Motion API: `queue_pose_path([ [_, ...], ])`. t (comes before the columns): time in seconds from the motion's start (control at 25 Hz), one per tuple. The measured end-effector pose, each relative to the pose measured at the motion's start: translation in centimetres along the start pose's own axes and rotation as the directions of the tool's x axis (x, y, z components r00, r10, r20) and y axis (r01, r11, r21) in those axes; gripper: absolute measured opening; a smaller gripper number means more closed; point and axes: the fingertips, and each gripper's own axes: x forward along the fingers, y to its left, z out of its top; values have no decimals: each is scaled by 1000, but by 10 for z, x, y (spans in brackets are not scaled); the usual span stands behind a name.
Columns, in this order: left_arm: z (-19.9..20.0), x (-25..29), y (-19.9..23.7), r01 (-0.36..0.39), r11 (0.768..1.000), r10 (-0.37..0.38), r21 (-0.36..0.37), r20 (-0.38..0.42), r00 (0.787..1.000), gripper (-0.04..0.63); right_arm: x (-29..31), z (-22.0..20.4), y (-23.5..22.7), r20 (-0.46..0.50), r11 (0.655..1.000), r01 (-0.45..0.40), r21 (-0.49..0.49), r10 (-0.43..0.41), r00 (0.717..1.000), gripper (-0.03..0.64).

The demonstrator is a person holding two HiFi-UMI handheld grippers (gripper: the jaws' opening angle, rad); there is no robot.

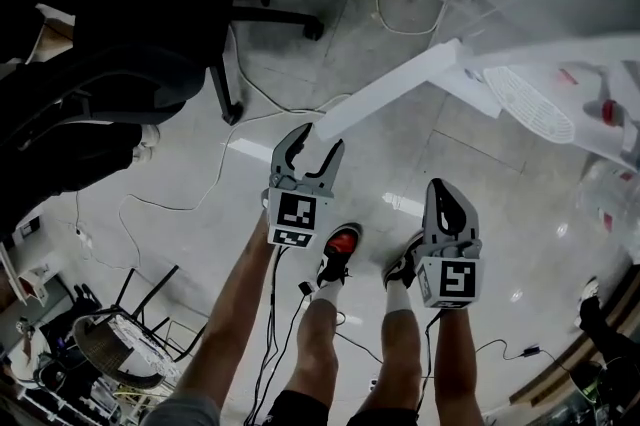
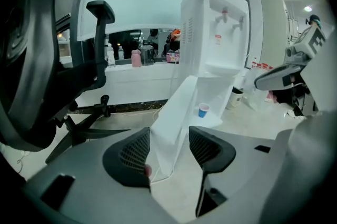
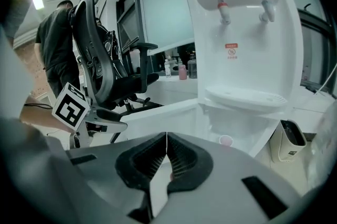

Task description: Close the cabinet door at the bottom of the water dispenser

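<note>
Left gripper view: left gripper [image 2: 169, 136] jaws wide apart, cabinet door [image 2: 172, 112] edge between pads, unclamped. Right gripper [image 3: 166, 138] jaws together, empty.

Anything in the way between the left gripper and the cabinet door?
Nothing. The free edge of the cabinet door stands between the open jaws of the left gripper, with no other thing there. The left gripper view shows it.

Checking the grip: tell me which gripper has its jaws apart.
The left gripper: its jaws stand apart astride the edge of the cabinet door, while those of the right gripper meet.
</note>
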Motion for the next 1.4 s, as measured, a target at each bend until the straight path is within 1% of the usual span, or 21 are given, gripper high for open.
queue_pose_path([
  [0.08, -2, 4, 1, -13, 1000, 14, 17, -5, 1000, 236, -2, -2, -2, -4, 1000, 4, 5, -4, 1000, 20],
  [0.2, -2, 7, 4, -30, 999, 30, 22, -1, 1000, 233, -7, -8, -6, -8, 1000, 17, 14, -17, 1000, 20],
  [0.28, -1, 8, 5, -37, 999, 37, 22, 2, 999, 210, -10, -11, -10, -12, 999, 28, 19, -28, 1000, 20],
  [0.6, -3, 5, 0, -30, 999, 30, 36, -2, 1000, 204, -19, -11, -9, 2, 998, 45, 35, -45, 999, 20],
  [0.92, -14, -4, -28, 7, 997, -5, 74, -26, 1000, 189, -35, -19, -8, 11, 997, 58, 43, -59, 998, 20],
  [1.04, -17, -7, -40, 16, 997, -13, 81, -28, 1000, 186, -45, -28, -10, -2, 996, 71, 55, -71, 997, 20],
  [1.2, -23, -11, -59, 31, 995, -28, 96, -36, 999, 184, -59, -36, -13, 10, 994, 83, 71, -84, 996, 20],
  [1.4, -27, -15, -83, 50, 993, -45, 107, -44, 998, 186, -80, -54, -20, -8, 992, 102, 76, -102, 995, 20],
])
